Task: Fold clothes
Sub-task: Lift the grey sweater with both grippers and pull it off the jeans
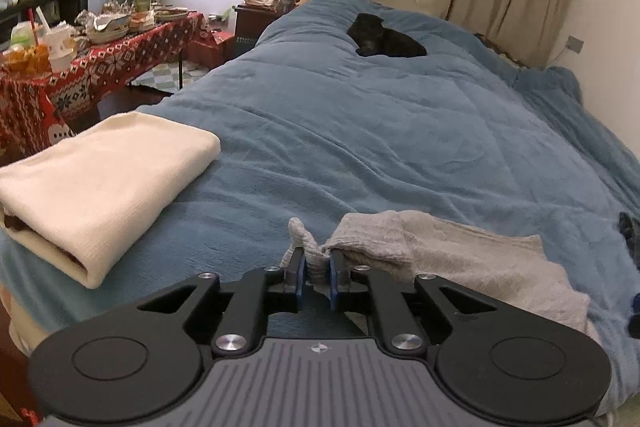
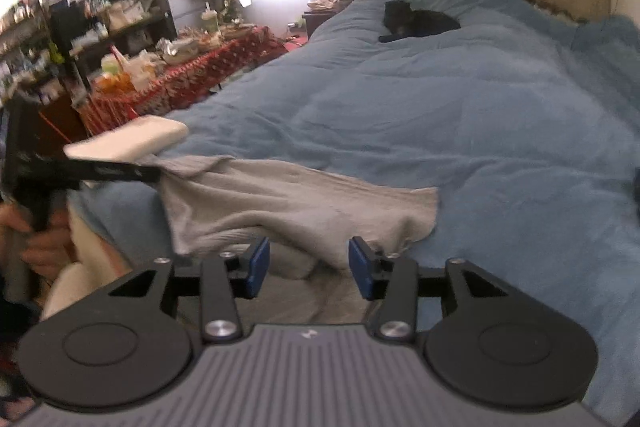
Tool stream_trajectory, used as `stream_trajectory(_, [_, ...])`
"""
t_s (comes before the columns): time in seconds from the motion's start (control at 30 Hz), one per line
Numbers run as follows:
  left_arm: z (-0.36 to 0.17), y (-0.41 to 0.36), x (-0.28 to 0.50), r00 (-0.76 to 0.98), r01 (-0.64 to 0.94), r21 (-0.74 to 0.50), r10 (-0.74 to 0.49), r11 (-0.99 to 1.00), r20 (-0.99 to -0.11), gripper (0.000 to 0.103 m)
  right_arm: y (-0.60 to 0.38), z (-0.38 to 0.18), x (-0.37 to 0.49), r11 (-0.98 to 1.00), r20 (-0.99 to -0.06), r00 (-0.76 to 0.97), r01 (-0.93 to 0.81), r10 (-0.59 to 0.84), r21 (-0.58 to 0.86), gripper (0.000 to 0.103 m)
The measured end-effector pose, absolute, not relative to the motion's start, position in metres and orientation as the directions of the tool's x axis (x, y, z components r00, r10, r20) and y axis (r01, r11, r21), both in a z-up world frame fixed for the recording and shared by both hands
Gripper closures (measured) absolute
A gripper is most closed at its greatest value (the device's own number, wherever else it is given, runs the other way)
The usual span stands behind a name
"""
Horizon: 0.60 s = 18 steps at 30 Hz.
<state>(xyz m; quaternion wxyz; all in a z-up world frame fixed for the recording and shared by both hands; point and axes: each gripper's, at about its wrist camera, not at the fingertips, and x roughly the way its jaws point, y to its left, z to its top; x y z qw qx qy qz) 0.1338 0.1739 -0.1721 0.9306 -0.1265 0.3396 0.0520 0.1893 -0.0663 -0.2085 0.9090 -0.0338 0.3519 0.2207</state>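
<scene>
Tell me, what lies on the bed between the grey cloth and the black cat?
Only bare blue blanket separates the grey cloth from the black cat; both views show it.

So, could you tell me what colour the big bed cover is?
The plush bed cover is blue, clearest in the left wrist view.

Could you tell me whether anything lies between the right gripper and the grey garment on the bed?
Nothing visible does. The right gripper is open just above the grey garment, with bare cloth between its fingers. The left gripper pinches the garment's far corner, and the folded cream cloth lies off to the side.

Grey garment (image 2: 288, 199); blue blanket (image 1: 360, 131); cream towel (image 1: 100, 179).
</scene>
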Motion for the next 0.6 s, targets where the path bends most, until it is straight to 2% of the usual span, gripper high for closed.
stream_trajectory(0.23, [-0.167,0.171,0.127,0.756,-0.177,-0.211,-0.005,0.961,-0.654,0.087,-0.059,-0.248,0.215,0.865,-0.7,0.608,-0.501,0.374,0.027,0.057])
stream_trajectory(0.27, [-0.168,0.17,0.127,0.752,-0.177,-0.209,-0.005,0.962,-0.659,0.083,-0.059,-0.25,0.216,0.857,-0.7,0.603,-0.514,0.382,0.025,0.062])
stream_trajectory(0.3, [-0.169,0.169,0.127,0.748,-0.176,-0.207,-0.006,0.962,-0.664,0.082,-0.058,-0.253,0.219,0.854,-0.696,0.607,-0.52,0.383,0.016,0.089])
stream_trajectory(0.33, [-0.17,0.168,0.127,0.743,-0.176,-0.205,-0.006,0.963,-0.669,0.082,-0.058,-0.251,0.223,0.857,-0.69,0.617,-0.516,0.379,0.009,0.099])
stream_trajectory(0.4, [-0.174,0.166,0.129,0.734,-0.179,-0.197,-0.003,0.964,-0.679,0.082,-0.061,-0.243,0.23,0.865,-0.67,0.64,-0.501,0.376,0.007,0.099])
stream_trajectory(0.43, [-0.176,0.164,0.13,0.732,-0.181,-0.187,0.005,0.965,-0.682,0.09,-0.066,-0.236,0.232,0.874,-0.654,0.658,-0.486,0.373,0.01,0.1])
stream_trajectory(0.47, [-0.178,0.16,0.131,0.733,-0.181,-0.17,0.017,0.969,-0.68,0.093,-0.071,-0.228,0.235,0.882,-0.638,0.675,-0.471,0.369,0.012,0.1])
stream_trajectory(0.6, [-0.178,0.143,0.143,0.746,-0.168,-0.125,0.043,0.978,-0.664,0.095,-0.1,-0.199,0.244,0.915,-0.582,0.733,-0.401,0.352,0.048,0.1])
